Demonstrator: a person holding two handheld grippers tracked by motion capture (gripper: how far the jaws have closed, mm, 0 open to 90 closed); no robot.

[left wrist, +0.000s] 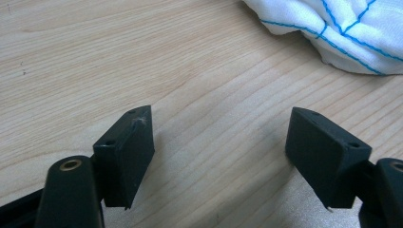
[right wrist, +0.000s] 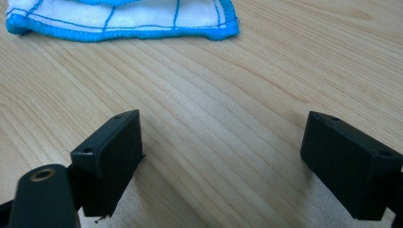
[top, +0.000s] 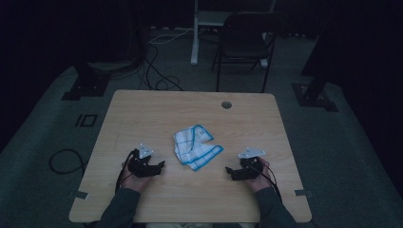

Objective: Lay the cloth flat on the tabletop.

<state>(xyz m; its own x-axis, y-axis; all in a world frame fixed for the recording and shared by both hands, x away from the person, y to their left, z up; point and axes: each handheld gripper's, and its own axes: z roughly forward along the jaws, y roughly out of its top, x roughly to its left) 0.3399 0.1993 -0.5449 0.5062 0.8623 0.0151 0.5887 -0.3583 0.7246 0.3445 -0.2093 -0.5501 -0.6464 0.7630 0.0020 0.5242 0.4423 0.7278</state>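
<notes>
The white dishcloth with blue grid lines [top: 196,147], crumpled on the table between and just ahead of the left gripper [top: 160,166] and right gripper [top: 229,170], both spread wide and empty, looks light and limp, best pinched at its blue-stitched hem [right wrist: 157,33].

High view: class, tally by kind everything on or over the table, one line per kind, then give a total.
Cloth, white with blue lines: 1
Grippers, both open: 2, left gripper and right gripper
Total: 3
</notes>
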